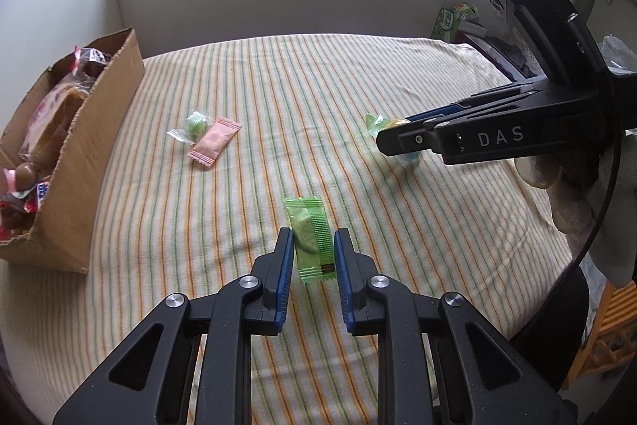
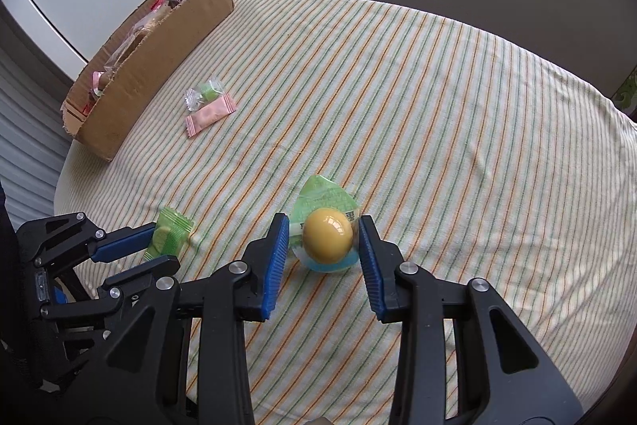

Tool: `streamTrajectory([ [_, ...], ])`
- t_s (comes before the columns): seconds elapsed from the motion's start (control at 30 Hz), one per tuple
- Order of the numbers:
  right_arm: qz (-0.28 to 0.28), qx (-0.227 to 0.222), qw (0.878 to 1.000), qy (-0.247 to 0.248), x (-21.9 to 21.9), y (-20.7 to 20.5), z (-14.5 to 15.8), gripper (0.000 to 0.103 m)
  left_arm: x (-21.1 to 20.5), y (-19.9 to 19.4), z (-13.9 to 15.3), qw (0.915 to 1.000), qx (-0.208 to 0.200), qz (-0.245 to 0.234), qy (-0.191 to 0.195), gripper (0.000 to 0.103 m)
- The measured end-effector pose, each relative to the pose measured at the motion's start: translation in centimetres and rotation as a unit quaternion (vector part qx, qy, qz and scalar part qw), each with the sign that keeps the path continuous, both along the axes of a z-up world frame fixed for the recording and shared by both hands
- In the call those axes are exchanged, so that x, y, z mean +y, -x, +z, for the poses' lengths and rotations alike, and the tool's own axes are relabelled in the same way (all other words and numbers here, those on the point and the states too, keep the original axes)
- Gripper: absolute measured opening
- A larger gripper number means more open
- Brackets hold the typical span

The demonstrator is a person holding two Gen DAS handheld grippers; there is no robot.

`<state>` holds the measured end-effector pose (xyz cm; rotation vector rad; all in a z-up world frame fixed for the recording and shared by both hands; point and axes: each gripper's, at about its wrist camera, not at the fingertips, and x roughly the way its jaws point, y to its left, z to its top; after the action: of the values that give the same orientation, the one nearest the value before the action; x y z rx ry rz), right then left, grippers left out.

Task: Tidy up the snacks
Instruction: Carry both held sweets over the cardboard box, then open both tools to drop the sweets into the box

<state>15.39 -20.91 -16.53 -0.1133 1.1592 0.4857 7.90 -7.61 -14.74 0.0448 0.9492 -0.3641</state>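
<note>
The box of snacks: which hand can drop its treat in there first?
Probably the left. The left gripper, shut on the green packet, sits nearer the box. The right gripper grips the jelly cup farther from it.

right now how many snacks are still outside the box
4: green packet in the left gripper, jelly cup in the right gripper, clear-wrapped candy and pink packet lying together.
</note>
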Motion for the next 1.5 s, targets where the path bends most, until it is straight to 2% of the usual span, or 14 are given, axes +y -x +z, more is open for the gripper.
streamTrajectory([
  [0.3,0.019,-0.025,0.999,-0.023,1.6,0.6,3.4,0.036,4.5,0.6,3.1,0.9984,-0.035,0.042,0.012,0.019],
  [0.73,0.073,-0.058,0.994,-0.054,9.2,-0.8,7.9,0.036,14.2,-0.2,6.3,0.9894,-0.074,0.125,0.006,0.019],
  [1.07,0.129,-0.059,0.988,-0.064,17.2,-0.9,7.7,0.036,19.9,-1.5,6.3,0.9824,-0.079,0.169,-0.001,0.019],
  [1.23,0.155,-0.056,0.985,-0.055,21.2,-1.2,6.9,0.036,21.4,-2.5,5.8,0.9826,-0.065,0.174,-0.003,0.019],
  [1.5,0.185,-0.055,0.981,-0.029,25.2,-1.1,4.9,0.038,22.6,-3.6,4.9,0.9856,-0.039,0.164,-0.015,0.019],
])
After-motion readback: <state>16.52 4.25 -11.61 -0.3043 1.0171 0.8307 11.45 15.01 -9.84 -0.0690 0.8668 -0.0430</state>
